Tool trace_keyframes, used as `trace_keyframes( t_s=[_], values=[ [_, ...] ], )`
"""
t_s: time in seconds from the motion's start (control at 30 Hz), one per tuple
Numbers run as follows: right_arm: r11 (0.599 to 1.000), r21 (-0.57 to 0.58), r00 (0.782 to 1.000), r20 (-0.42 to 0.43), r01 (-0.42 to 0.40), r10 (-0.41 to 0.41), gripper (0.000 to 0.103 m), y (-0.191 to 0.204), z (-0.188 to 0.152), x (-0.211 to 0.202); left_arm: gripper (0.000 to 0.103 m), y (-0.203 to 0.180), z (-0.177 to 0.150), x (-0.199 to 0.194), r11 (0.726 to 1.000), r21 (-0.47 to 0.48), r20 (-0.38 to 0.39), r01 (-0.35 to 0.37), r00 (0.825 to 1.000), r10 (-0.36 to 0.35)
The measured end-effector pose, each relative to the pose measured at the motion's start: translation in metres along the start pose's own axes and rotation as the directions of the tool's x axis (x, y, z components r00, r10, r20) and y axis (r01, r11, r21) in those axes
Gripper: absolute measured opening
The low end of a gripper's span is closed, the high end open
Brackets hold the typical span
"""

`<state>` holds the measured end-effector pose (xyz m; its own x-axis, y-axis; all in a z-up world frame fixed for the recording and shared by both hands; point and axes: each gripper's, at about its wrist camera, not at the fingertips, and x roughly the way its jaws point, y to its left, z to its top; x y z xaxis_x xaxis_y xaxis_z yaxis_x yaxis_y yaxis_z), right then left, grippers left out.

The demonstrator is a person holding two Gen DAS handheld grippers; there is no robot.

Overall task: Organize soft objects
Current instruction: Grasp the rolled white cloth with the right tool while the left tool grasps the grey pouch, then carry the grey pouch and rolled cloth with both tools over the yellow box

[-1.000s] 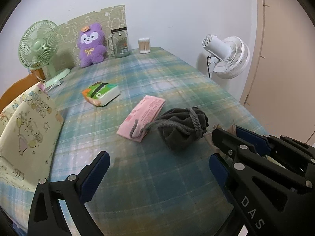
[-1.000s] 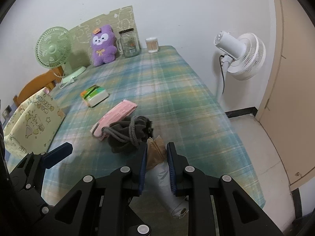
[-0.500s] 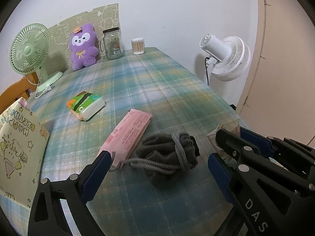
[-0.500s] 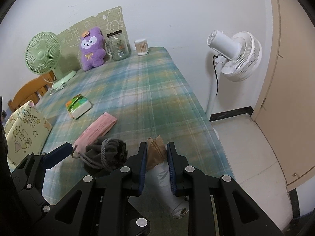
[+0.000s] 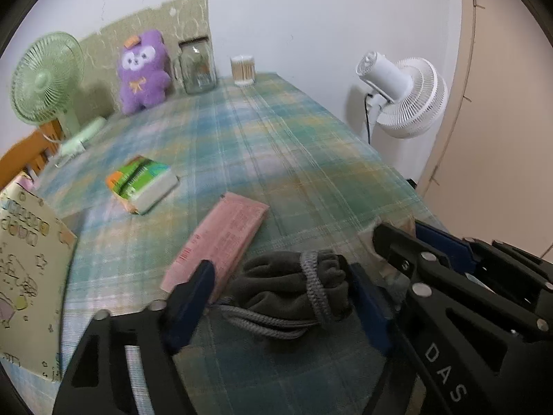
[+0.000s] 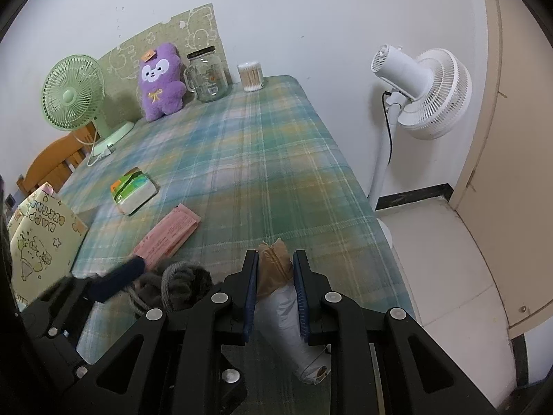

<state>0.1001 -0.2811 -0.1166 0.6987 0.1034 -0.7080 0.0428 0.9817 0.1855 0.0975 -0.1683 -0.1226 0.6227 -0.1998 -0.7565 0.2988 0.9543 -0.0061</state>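
Pouch: the grey drawstring pouch (image 5: 293,287) is lying near the bench's (image 5: 276,145) front edge, just beside the pink packet (image 5: 224,238)
Handling: likely light, limp, squashing easily; best taken across the bunched neck
Left gripper (image 5: 280,297): fingers (image 5: 193,294) are closing, either side of the pouch, not yet pressing it
Right gripper (image 6: 274,290): fingers are staying clamped on a brown-and-white bag (image 6: 276,269)

- A green fan (image 6: 73,91) stands at the far left corner of the surface (image 6: 276,159).
- A glass jar (image 6: 208,77) stands at the far edge.
- A white fan (image 6: 423,91) stands on the floor.
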Motion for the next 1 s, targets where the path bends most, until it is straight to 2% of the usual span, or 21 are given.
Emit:
trace_keyframes(
  t_s=[0.1,0.27,0.77,1.0],
  values=[
    [1.0,0.003,1.0,0.002,-0.004,0.003,0.023,0.0,0.001,0.001,0.066,0.001,-0.001,-0.002,1.0,-0.008,-0.001,0.019,1.0,-0.019],
    [1.0,0.017,1.0,-0.003,-0.007,0.008,0.023,0.002,0.0,-0.001,0.063,0.003,-0.002,-0.003,0.999,-0.012,-0.016,0.035,0.999,-0.035],
    [1.0,-0.009,0.999,0.041,-0.026,0.026,0.023,0.025,0.009,-0.021,0.061,0.019,0.003,-0.03,1.0,-0.024,0.035,-0.012,0.999,0.013],
    [0.999,-0.013,0.997,0.066,-0.031,0.032,0.023,0.034,0.018,-0.035,0.06,0.026,0.01,-0.044,0.999,-0.033,0.04,-0.003,0.999,0.005]
  ],
)
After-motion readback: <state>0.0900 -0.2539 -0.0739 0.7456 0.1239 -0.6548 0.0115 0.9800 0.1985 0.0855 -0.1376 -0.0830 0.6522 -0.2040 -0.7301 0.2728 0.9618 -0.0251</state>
